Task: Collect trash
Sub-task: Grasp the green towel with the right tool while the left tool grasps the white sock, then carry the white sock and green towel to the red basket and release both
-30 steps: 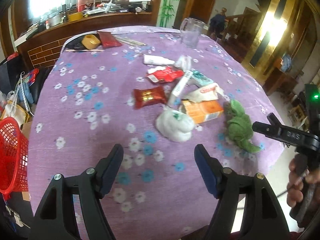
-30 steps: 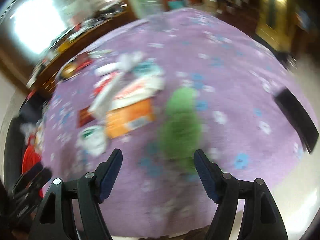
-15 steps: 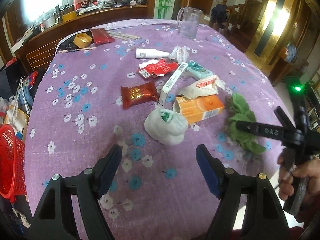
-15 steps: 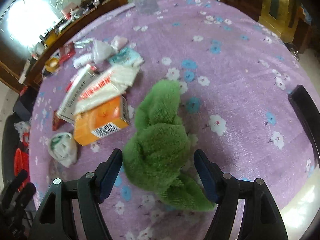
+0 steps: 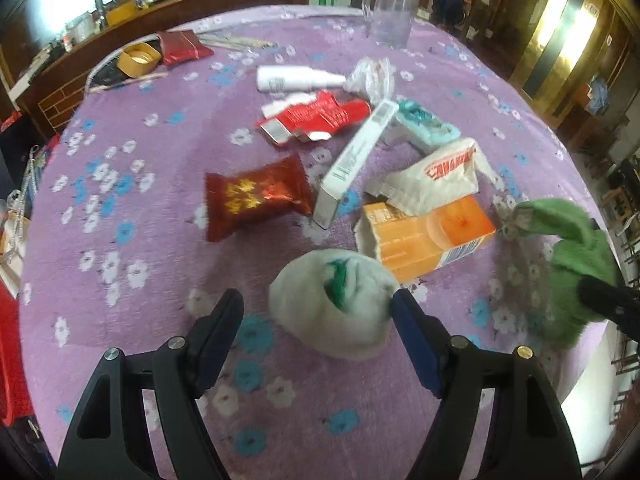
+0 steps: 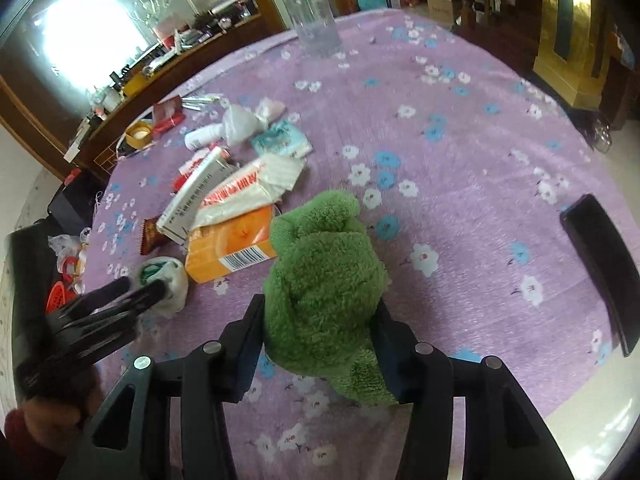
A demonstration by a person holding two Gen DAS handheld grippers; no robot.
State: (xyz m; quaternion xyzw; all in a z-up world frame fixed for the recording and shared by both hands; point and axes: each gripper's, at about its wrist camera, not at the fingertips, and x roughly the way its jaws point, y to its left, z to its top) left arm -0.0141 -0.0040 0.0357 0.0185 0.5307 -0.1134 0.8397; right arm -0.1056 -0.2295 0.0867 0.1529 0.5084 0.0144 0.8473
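Purple floral tablecloth (image 5: 120,184) carries scattered litter; right gripper (image 6: 320,332) is closing, pads against the green cloth (image 6: 324,280) near the table edge; left gripper (image 5: 316,328) hangs unclenched around the white crumpled wad (image 5: 332,312), apparently lined up to take it.

Left wrist view looking steeply down, close over white bundle (image 5: 336,312), facing litter pile and glass pitcher (image 5: 390,12). Right wrist view tilting down, tight on green cloth (image 6: 324,280). Both sharing orange carton (image 5: 432,240) and purple-clothed counter (image 5: 140,208).
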